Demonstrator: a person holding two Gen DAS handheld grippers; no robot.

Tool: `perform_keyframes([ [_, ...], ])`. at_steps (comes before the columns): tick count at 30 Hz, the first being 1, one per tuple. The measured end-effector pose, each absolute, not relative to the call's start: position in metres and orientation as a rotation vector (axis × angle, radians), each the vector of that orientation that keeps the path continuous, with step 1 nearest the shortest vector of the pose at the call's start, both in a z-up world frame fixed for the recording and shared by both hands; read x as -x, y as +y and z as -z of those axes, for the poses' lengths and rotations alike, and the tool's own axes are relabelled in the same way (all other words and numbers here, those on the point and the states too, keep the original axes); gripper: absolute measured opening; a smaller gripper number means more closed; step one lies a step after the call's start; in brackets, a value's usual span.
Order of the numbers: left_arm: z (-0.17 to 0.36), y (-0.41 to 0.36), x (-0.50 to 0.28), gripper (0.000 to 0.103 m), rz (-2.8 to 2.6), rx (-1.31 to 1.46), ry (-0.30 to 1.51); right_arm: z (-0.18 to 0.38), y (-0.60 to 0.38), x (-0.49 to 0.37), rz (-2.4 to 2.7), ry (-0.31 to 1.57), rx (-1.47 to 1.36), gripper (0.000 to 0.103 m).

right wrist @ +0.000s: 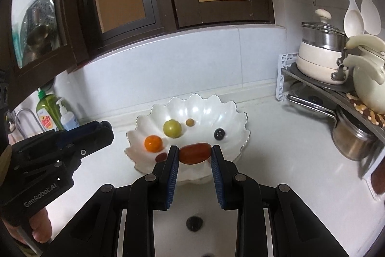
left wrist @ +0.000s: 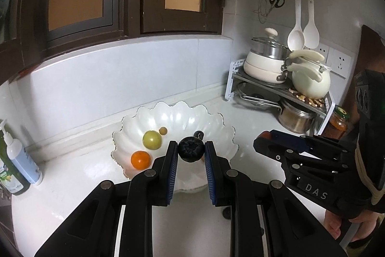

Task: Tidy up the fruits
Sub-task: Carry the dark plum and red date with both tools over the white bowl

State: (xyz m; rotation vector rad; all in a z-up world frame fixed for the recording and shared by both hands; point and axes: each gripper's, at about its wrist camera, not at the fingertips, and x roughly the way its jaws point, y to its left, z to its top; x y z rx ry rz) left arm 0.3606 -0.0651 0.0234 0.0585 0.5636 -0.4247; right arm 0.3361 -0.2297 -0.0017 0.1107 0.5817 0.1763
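Observation:
A white scalloped bowl (left wrist: pixel 207 117) (right wrist: pixel 231 112) sits on the white counter. In it lie an orange fruit (left wrist: pixel 140 160) (right wrist: pixel 153 143), a green fruit (left wrist: pixel 151 140) (right wrist: pixel 172 128), a small tan fruit (left wrist: pixel 163 130) (right wrist: pixel 189 122), a blueberry (left wrist: pixel 199 134) (right wrist: pixel 219 134) and a small dark red fruit (right wrist: pixel 161 156). My left gripper (left wrist: pixel 190 150) is shut on a blueberry (left wrist: pixel 190 150) above the bowl's near rim. My right gripper (right wrist: pixel 195 153) is shut on a red oblong tomato (right wrist: pixel 195 153) over the bowl's near side; it shows at the right in the left wrist view (left wrist: pixel 264 136).
A corner rack (left wrist: pixel 276 86) with pots and a cream kettle (left wrist: pixel 310 78) stands at the right. A jar (left wrist: pixel 338 122) is beside it. Soap bottles (left wrist: pixel 21 160) (right wrist: pixel 48 112) stand at the left. A dark blueberry (right wrist: pixel 194 223) lies on the counter below my right gripper.

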Motion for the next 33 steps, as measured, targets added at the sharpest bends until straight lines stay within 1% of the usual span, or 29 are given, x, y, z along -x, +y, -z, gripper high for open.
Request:
perform_keyframes([
  [14,-0.034,-0.078,-0.408,0.023,0.416,-0.085,0.594,-0.006,-0.229,-0.391,-0.157,0.625,-0.084,0.029],
  [23,-0.024,-0.087,-0.448,0.023,0.415,-0.089,0.683,0.002,-0.237,-0.429,-0.132,0.723,-0.081,0.029],
  [33,0.000,-0.093,-0.491,0.023,0.392,-0.076,0.811,0.013,-0.237,-0.463,-0.108,0.816,-0.066,0.029],
])
